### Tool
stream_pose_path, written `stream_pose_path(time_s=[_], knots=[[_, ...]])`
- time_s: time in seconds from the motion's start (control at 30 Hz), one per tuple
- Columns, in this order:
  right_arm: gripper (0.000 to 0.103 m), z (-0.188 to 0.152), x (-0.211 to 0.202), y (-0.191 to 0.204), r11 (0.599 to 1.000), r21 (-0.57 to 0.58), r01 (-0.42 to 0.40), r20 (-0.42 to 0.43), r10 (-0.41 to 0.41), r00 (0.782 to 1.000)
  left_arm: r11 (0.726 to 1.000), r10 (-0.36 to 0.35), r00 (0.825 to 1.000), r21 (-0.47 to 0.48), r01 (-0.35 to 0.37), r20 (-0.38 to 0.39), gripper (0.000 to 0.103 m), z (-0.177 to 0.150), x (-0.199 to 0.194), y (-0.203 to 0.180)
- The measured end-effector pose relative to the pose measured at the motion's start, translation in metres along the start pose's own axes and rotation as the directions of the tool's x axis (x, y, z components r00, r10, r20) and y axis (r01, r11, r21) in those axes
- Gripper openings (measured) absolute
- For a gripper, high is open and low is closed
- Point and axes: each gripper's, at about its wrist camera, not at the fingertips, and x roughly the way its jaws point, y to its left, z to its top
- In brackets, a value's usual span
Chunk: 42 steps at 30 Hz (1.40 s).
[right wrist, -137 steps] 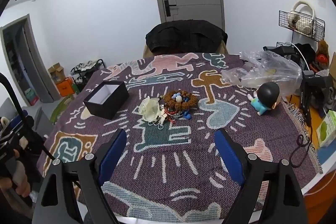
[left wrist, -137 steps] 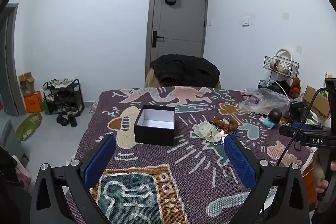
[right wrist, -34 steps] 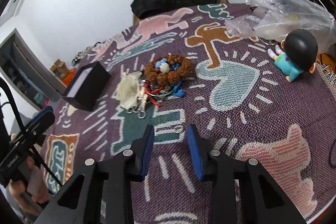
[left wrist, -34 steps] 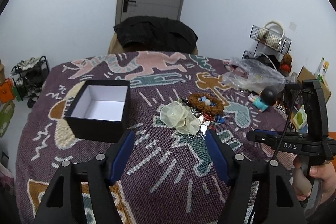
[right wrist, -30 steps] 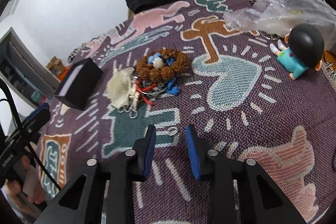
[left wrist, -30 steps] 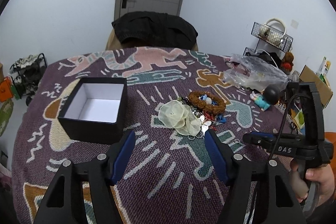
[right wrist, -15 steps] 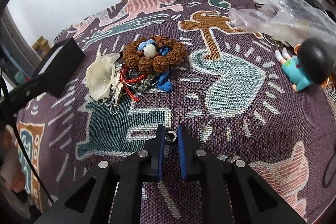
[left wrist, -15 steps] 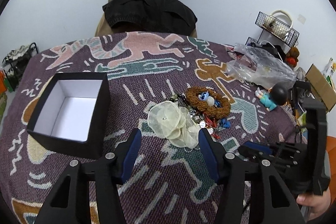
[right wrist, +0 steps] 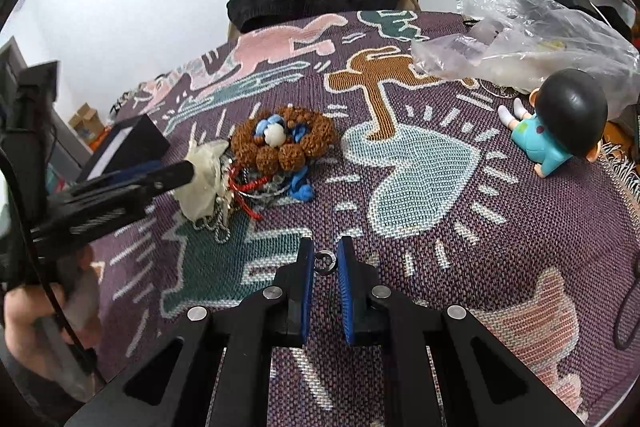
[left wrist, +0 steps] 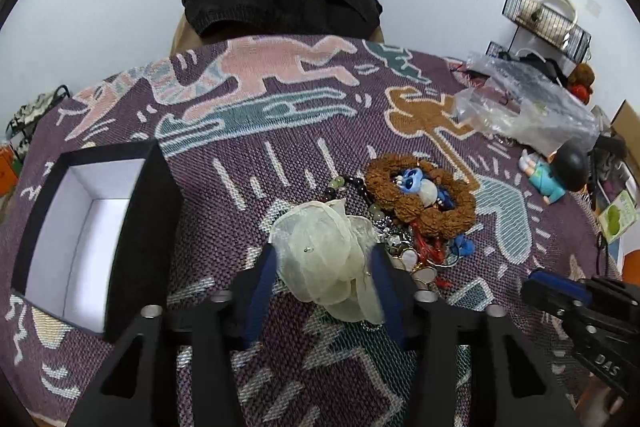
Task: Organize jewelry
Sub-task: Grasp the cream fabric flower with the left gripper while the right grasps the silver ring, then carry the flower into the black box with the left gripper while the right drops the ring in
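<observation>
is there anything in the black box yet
No, the black box shows only its bare white lining, and the jewelry pile lies on the cloth beside it.

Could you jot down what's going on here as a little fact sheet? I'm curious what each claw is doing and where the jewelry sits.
Surface: patterned woven cloth over a table
Left gripper: jaws around a cream fabric flower, closing on it
Right gripper: jaws nearly shut around a small metal ring lying on the cloth
Jewelry pile: brown bead bracelet with blue and white pieces inside, red cord and chains beside it
Box: open black box, white inside, nothing visible in it
Other items: doll figure, clear plastic bag
</observation>
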Motion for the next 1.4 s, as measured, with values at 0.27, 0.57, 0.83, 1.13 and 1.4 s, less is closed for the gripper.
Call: stream_pose_path(time_s=[0.27,0.57,0.83,1.13,1.4], knots=[[0.013,0.006,-0.001,0.01,0.999,0.01,-0.035,0.025,0.035,0.999,1.0,-0.019,1.0,0.004,0.019,0.006,0.002,0.002,-0.013,0.003],[0.013,0.015,-0.01,0.031,0.997,-0.006,-0.073,0.063,0.073,0.995,1.0,0.003,0.994,0.015,-0.005,0.107,0.001,0.021,-0.066,0.019],[0.013,0.022,-0.016,0.054,0.994,-0.038,-0.105,0.089,0.108,0.99,0.998,0.055,0.984,-0.008,-0.054,0.171,0.001,0.03,-0.101,0.046],[0.013,0.03,-0.016,0.092,0.987,-0.1,-0.127,0.098,0.137,0.986,0.992,0.118,0.978,-0.074,-0.106,0.175,0.002,0.025,-0.112,0.091],[0.013,0.041,-0.01,0.134,0.976,-0.143,-0.164,0.097,0.178,0.979,0.982,0.153,0.978,-0.137,-0.133,0.14,0.002,0.012,-0.102,0.125]])
